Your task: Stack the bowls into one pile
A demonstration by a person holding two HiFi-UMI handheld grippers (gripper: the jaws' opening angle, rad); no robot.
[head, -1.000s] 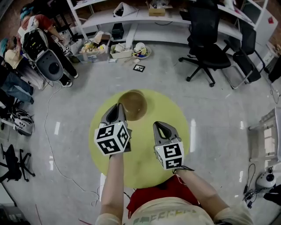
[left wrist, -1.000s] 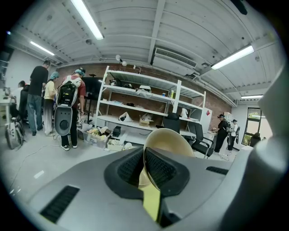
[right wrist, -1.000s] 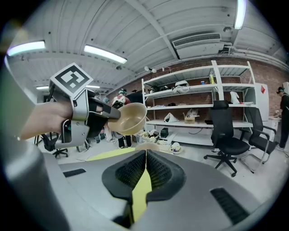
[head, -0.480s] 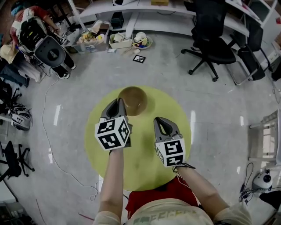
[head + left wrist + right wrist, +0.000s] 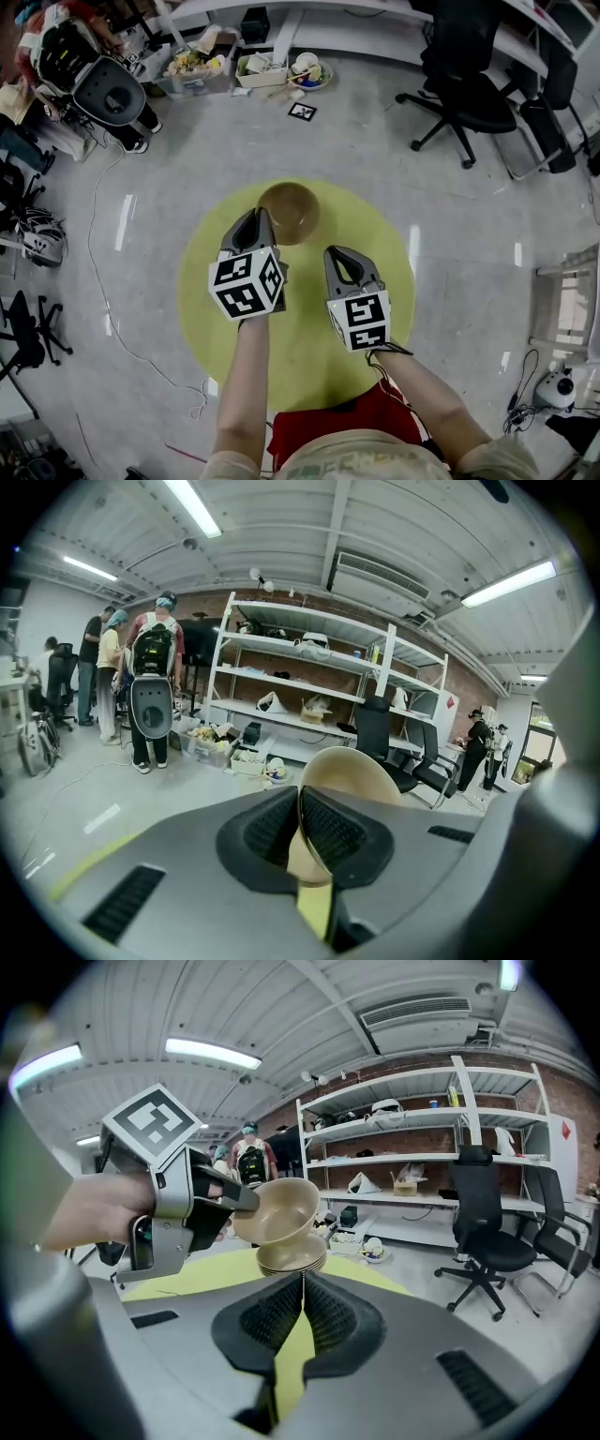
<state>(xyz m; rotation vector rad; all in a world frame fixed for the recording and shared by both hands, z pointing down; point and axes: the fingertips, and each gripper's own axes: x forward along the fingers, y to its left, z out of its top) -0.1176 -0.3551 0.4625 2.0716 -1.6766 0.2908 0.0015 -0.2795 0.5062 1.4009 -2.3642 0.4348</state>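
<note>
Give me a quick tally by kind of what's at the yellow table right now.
Bowl held in the left gripper: 1
Pile of bowls on the table: 1
Grippers, counting the right gripper: 2
Total: 4

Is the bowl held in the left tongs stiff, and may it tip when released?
Probably stiff and light: the bowl holds shape, pinched only at its rim by the left tongs. Tilted above the stack, it may slide off-centre.
</note>
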